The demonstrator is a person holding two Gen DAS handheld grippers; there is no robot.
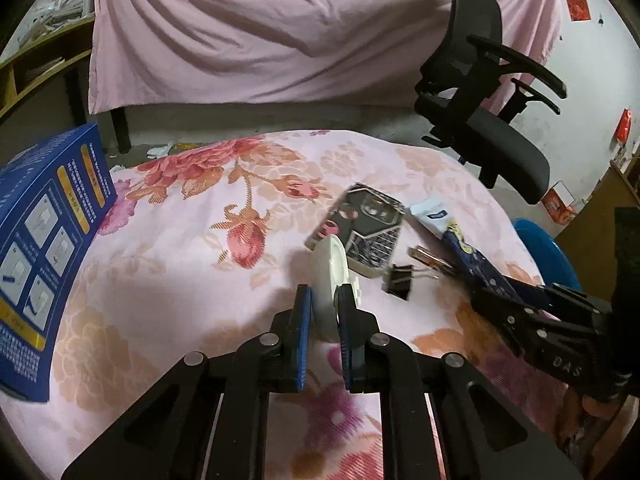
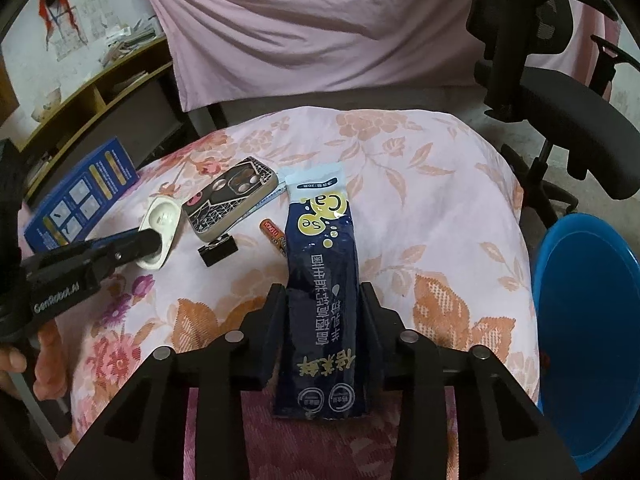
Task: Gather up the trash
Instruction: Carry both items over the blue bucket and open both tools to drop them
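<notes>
My left gripper (image 1: 324, 300) is shut on a white plastic case (image 1: 330, 280), held on edge just above the flowered cloth; it also shows in the right wrist view (image 2: 160, 232). My right gripper (image 2: 322, 296) is shut on a long dark blue snack packet (image 2: 320, 288), which sticks out forward between the fingers; the packet also shows in the left wrist view (image 1: 468, 256). A blue bin (image 2: 592, 320) stands to the right of the table.
On the cloth lie a patterned phone case (image 2: 228, 200), a black binder clip (image 2: 218, 250), a small battery (image 2: 274, 236) and a blue box (image 1: 44, 240). A black office chair (image 1: 492, 120) stands behind the table, a pink sheet hangs beyond it.
</notes>
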